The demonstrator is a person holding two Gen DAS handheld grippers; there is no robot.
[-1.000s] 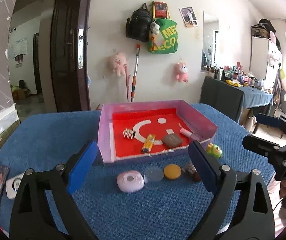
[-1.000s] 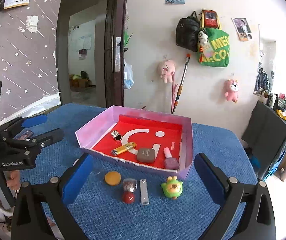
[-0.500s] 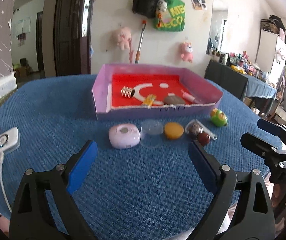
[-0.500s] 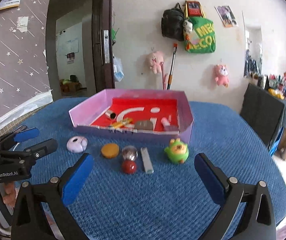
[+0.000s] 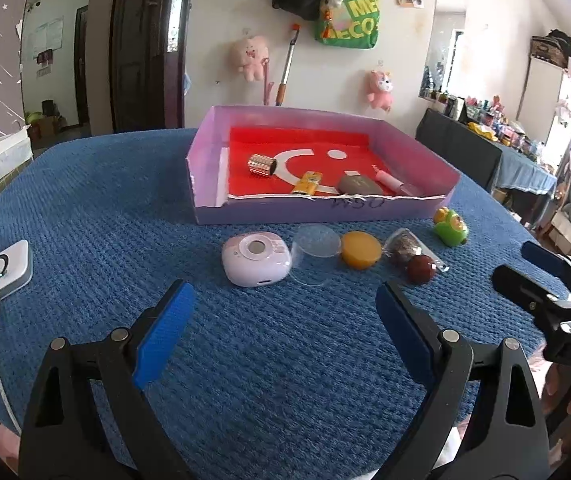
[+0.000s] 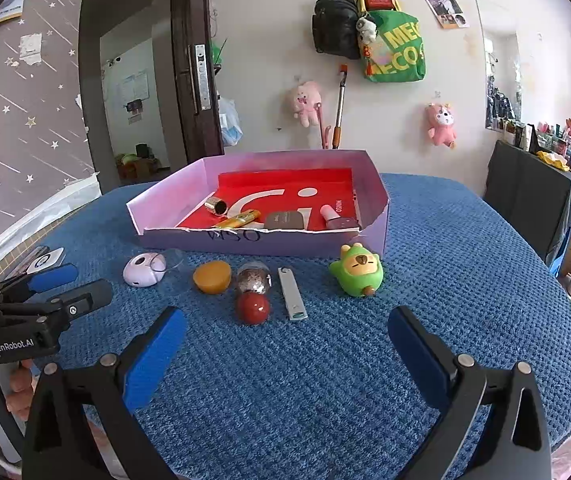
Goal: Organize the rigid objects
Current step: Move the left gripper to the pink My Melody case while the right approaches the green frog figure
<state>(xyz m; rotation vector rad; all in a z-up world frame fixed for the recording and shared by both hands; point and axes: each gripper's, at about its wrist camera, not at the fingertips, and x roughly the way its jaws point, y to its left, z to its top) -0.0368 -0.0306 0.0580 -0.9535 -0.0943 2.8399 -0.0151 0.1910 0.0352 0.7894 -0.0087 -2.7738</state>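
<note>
Left wrist: my left gripper stands wide, empty, before the pink case. Green bag reads "MEC ECO".

Right wrist: my right gripper gapes, empty; "MINISO" bottle lies in purple tray.

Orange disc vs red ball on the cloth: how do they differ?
The orange disc is flat-topped and matte; the red ball is round and glossy. The disc lies closer to the box; the ball sits nearer the grippers. Both rest loose on the blue cloth, outside the box.
</note>
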